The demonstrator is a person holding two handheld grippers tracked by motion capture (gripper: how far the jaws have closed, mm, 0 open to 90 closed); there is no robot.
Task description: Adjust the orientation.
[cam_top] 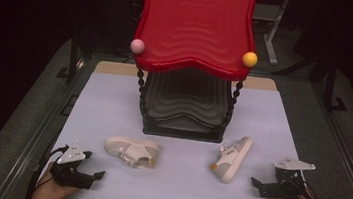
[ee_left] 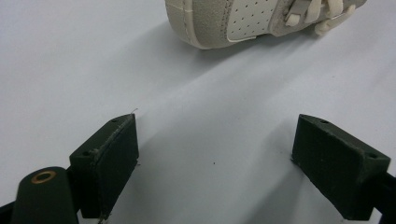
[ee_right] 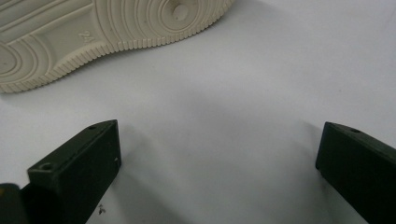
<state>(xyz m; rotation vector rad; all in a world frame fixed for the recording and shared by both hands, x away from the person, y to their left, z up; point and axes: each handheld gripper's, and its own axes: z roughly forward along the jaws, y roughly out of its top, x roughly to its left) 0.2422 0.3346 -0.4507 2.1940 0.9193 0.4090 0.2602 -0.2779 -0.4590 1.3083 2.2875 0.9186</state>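
Status: approach stage, nothing grasped. Your left hand-held gripper (cam_top: 98,175) sits near the table's (cam_top: 113,102) front edge with its jaws spread wide and empty; the right hand-held gripper (cam_top: 254,181) is in the same condition, wide and holding nothing.

Location of work items, taken from the red two-tier rack (cam_top: 195,26) at the back of the table: the left sneaker (cam_top: 131,151) lies in front of the rack's left post, and the right sneaker (cam_top: 230,158) lies in front of its right post. Both are well apart from the rack and from each other.

Orientation: the left sneaker lies on its side, long axis running across the table, toe towards your left gripper, laces facing you. The right sneaker is tipped over with its ribbed sole (ee_right: 93,32) turned to your right gripper; its long axis runs diagonally, the end with the tan patch nearest you.

Judgement: the next move calls for you to advance each gripper and close across a sneaker's narrow width, not along its length.
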